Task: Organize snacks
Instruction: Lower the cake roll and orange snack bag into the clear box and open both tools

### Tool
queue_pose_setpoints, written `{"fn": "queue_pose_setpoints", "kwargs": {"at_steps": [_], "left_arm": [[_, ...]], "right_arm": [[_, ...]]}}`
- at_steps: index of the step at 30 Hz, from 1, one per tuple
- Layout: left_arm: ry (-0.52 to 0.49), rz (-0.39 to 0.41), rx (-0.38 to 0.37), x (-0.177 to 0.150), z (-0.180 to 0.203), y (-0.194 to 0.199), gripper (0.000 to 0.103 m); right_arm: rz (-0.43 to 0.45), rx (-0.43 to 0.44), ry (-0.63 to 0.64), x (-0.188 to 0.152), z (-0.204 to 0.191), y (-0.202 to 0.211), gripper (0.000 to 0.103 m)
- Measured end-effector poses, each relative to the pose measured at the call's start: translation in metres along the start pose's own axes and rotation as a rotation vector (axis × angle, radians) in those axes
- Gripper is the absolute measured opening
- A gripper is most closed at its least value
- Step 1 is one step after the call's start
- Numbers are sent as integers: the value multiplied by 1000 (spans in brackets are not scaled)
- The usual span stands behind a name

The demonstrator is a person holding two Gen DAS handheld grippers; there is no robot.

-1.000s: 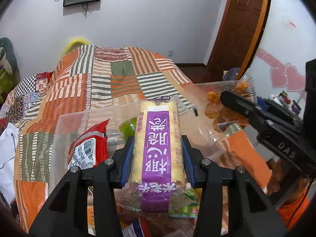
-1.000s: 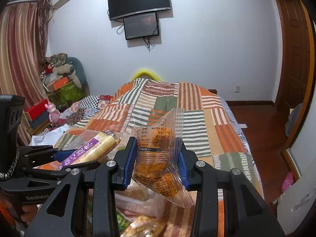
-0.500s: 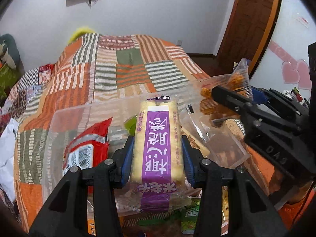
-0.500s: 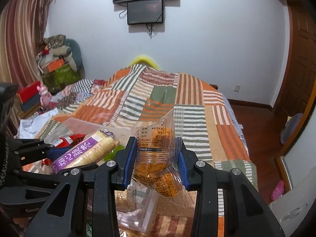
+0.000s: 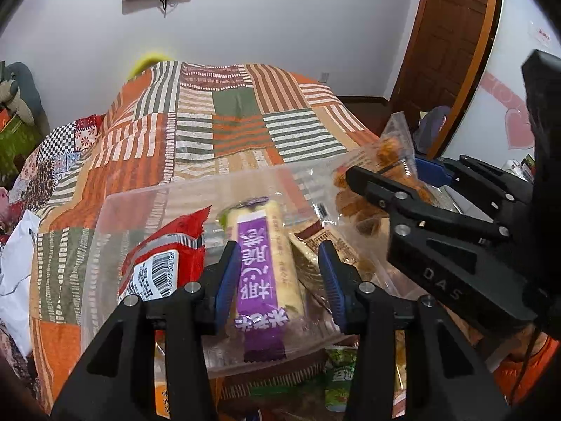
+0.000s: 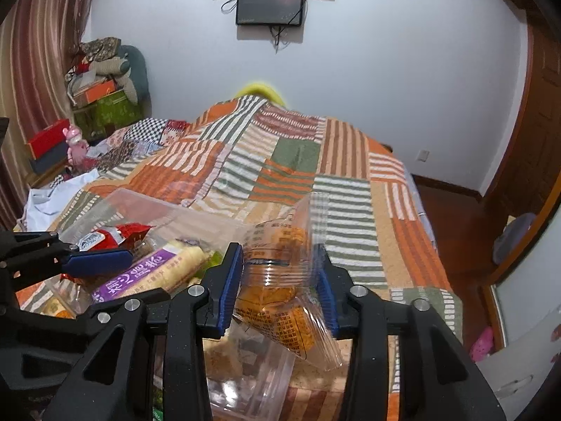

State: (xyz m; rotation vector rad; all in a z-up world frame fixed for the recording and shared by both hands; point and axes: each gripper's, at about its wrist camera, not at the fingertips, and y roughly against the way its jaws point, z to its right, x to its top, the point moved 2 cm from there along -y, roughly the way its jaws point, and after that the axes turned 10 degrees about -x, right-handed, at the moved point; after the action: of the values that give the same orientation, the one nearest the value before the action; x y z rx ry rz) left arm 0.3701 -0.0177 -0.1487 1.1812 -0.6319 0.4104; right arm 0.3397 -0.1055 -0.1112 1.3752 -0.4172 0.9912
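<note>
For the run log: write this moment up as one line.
left gripper: open around purple-label snack pack | right gripper: shut on clear bag of orange snacks | clear bin: holds red packet

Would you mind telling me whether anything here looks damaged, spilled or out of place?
Nothing stands out. The purple pack lies between the open left gripper's fingers in the clear bin beside the red pack. The right gripper holds the orange snack bag, intact, nothing spilled.
</note>
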Motion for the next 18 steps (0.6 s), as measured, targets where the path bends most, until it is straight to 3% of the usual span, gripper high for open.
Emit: {"fn": "queue_pose_setpoints", "kwargs": {"at_steps": [11,18], "left_arm": [[-16,24,2,-8,5,31,46],[-26,35,12,-21,9,55,47]], "right_arm": [[5,4,-9,-1,5,15,55],[52,13,-20,3,6,41,58]]}}
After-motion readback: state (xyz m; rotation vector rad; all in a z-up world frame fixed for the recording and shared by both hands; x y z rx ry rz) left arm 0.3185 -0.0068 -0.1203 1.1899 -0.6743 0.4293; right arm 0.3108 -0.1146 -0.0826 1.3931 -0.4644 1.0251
